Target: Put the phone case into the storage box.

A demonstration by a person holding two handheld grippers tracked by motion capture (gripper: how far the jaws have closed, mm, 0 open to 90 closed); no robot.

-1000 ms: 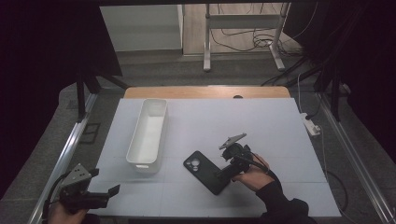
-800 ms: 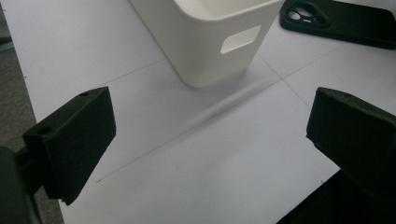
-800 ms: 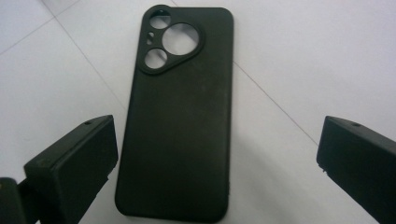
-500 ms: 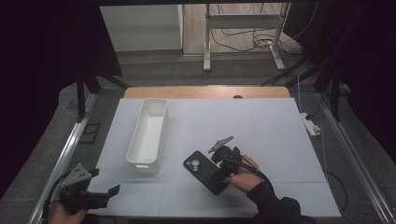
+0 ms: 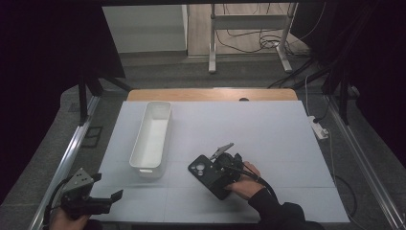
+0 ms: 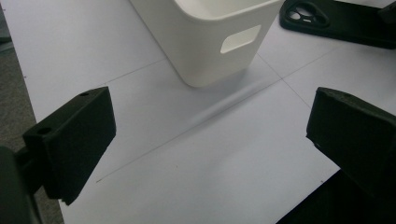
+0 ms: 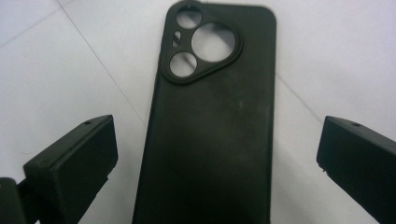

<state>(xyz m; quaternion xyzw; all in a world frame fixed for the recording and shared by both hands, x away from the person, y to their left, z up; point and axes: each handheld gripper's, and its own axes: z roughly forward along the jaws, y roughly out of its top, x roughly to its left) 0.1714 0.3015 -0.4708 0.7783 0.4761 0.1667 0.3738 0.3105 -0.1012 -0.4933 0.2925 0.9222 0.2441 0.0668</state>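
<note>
Phone case [image 7: 210, 135], black and matte, lies flat on the white table [image 5: 268, 129] with its back up, toward the near edge and a little right of the middle in the high view [image 5: 203, 171]. Its cut-out end, with one large round hole and two smaller ones in a raised rounded-triangle frame, points to about 10 o'clock there. No brand, label or writing can be read on it. In the right gripper view its lower end runs off the bottom of the frame.

Around it is the right gripper [image 7: 217, 158], jaws spread wide, one on each long side of the case and both apart from it. In the high view the right gripper [image 5: 225, 170] sits over the lower right half of the case and hides it; whether any part touches the case cannot be told. The right hand [image 5: 246, 184] comes in from 5 o'clock in a dark sleeve, wrapped round the handle, with a cable looping off beside it.

At 10 o'clock from the case, near but apart, stands a long white bin [image 5: 152, 136] with its length running toward 12 o'clock; the left gripper view shows its near end wall with a slot handle [image 6: 219, 37].

Well apart, at the table's near left corner, the left gripper [image 5: 103, 201] is held level by the left hand [image 5: 64, 219], which the frame's bottom partly cuts off. Its jaws stand wide open on nothing, aimed toward 2 o'clock at the bin's end.
</note>
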